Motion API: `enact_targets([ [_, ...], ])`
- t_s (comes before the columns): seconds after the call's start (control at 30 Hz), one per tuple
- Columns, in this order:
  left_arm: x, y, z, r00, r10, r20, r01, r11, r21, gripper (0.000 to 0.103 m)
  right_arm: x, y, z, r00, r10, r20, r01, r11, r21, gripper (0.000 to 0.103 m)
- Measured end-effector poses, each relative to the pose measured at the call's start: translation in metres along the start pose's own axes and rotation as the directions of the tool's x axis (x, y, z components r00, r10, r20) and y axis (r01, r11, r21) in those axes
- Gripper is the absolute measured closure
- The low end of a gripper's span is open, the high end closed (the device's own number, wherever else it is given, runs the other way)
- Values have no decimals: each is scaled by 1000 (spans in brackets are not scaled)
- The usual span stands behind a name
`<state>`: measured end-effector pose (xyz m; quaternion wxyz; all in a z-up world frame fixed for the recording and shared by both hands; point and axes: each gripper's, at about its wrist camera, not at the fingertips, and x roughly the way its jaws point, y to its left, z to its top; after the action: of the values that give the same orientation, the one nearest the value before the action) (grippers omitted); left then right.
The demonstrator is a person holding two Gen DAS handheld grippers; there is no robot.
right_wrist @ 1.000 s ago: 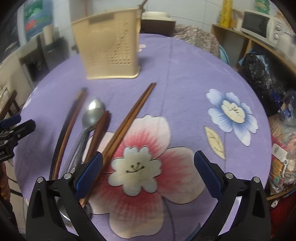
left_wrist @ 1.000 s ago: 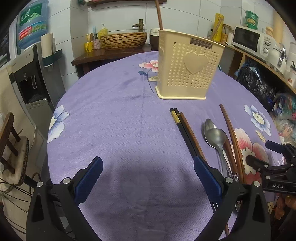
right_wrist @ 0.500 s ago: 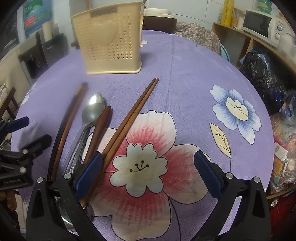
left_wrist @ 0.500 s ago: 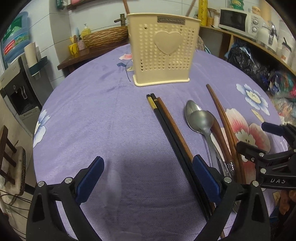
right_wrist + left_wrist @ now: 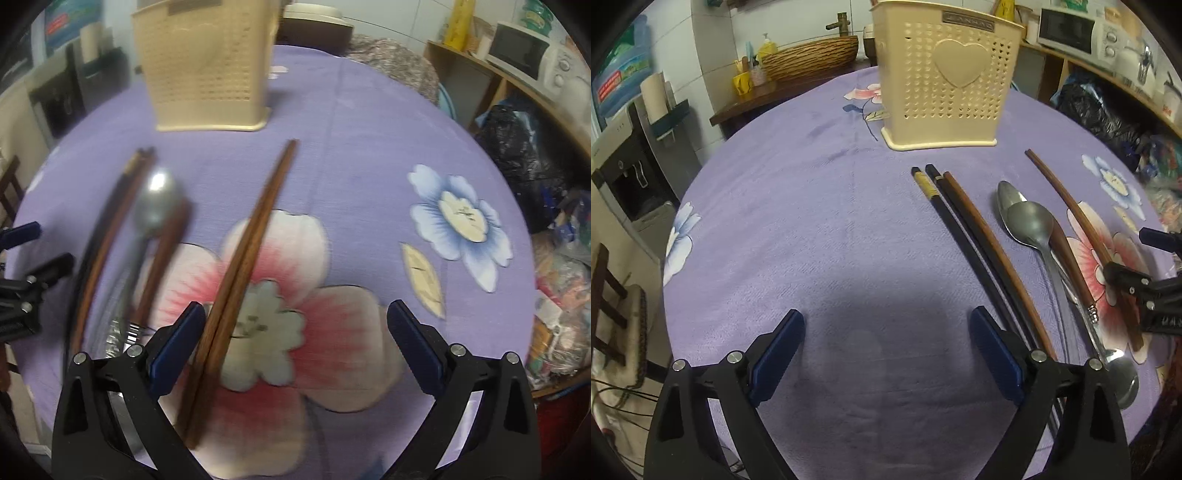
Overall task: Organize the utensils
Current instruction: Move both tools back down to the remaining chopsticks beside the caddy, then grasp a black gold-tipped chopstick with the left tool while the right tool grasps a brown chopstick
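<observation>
Utensils mostly unsorted: brown chopstick pair (image 5: pixel 243 266), black chopsticks (image 5: pixel 964 236), steel spoons (image 5: pixel 1030 225) lying on purple tablecloth (image 5: pixel 812 221) near perforated holder (image 5: pixel 945 77). Left gripper (image 5: pixel 886 354), right gripper (image 5: pixel 295 343): jaws apart, empty.

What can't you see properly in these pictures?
- Inside of the cream holder: left wrist view, hidden by its own wall and cut off by the top edge.
- Spoons and dark chopsticks: right wrist view, smeared by motion blur.
- Near ends of the dark chopsticks: left wrist view, hidden behind the left gripper.
</observation>
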<state>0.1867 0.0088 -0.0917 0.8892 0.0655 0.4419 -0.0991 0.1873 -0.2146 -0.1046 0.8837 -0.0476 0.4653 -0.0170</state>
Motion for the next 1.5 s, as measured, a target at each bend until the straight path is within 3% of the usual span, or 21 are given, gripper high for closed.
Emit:
enact_targets([
  [0.1,-3,9,2,1000,23,3,-23,999,-33,15,-5,-17,-2,1000,12,12,-13,998,63,6],
  [0.2,-10,8,7,998,-45,42,48,996,-73,15,-8,-18,0,998,49,34,-52,995,79,6],
  [0.37,-6,-24,7,997,-65,29,65,998,7,15,-11,-18,5,997,45,56,-50,995,87,6],
  [0.47,-1,-28,4,997,-76,27,76,997,-2,16,-7,-21,5,998,48,49,-52,994,97,6],
  [0.7,-2,0,7,1000,-18,1,18,1000,-16,17,-5,-35,3,998,28,48,-33,994,107,6],
  [0.8,-1,9,15,1000,-15,5,15,999,-49,19,-4,-39,12,994,81,67,-89,989,118,6],
  [0.93,-1,5,26,999,-27,25,28,999,-41,19,5,-35,33,995,74,73,-80,993,85,6],
  [1.2,22,-5,42,1000,-15,-12,15,1000,-9,34,38,-21,59,996,89,6,-90,996,31,38],
  [1.5,38,-10,70,1000,-11,-29,11,1000,-1,50,57,-17,88,991,137,-10,-137,990,25,62],
])
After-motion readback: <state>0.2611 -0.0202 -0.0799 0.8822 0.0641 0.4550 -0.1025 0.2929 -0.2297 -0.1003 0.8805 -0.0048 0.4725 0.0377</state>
